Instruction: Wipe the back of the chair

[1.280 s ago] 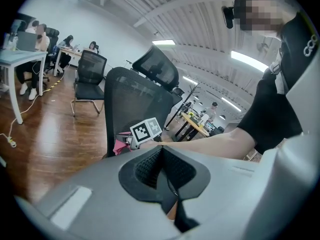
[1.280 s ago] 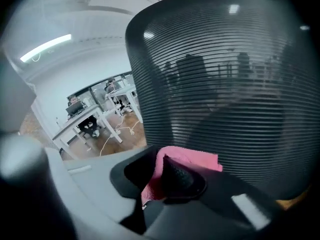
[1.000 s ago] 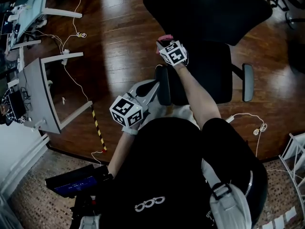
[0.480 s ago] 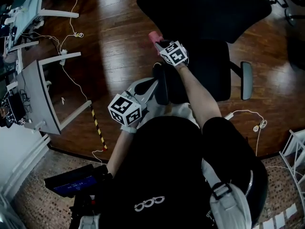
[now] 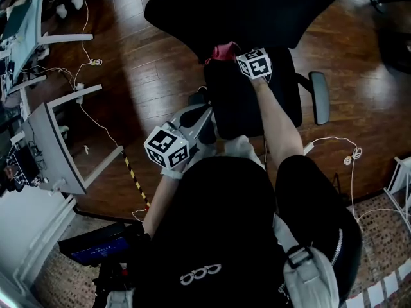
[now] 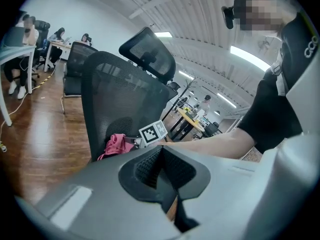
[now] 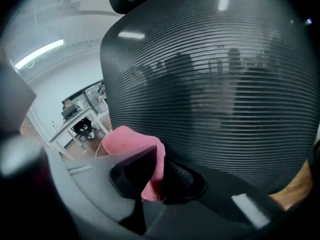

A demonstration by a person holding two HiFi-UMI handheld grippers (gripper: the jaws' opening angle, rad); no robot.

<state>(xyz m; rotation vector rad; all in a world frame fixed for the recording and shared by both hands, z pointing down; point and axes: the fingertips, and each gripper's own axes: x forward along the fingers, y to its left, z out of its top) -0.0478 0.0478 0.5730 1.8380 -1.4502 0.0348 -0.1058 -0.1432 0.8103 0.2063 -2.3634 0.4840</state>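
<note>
At the left, the left gripper (image 5: 196, 126) hangs low in front of the person, jaws closed together on nothing, taking no part in the work. Right of it, a pink cloth (image 7: 131, 143) is pinched in the right gripper (image 7: 156, 178), whose jaws are clamped on one fold while the free bunch presses against the lower part of the chair back (image 7: 215, 79), near its left edge. The wiping looks under way but, judging by where the cloth sits, far from done: the broad mesh above and to the right, up to the headrest (image 6: 148, 54), would need passes, though no view shows which parts are already clean
</note>
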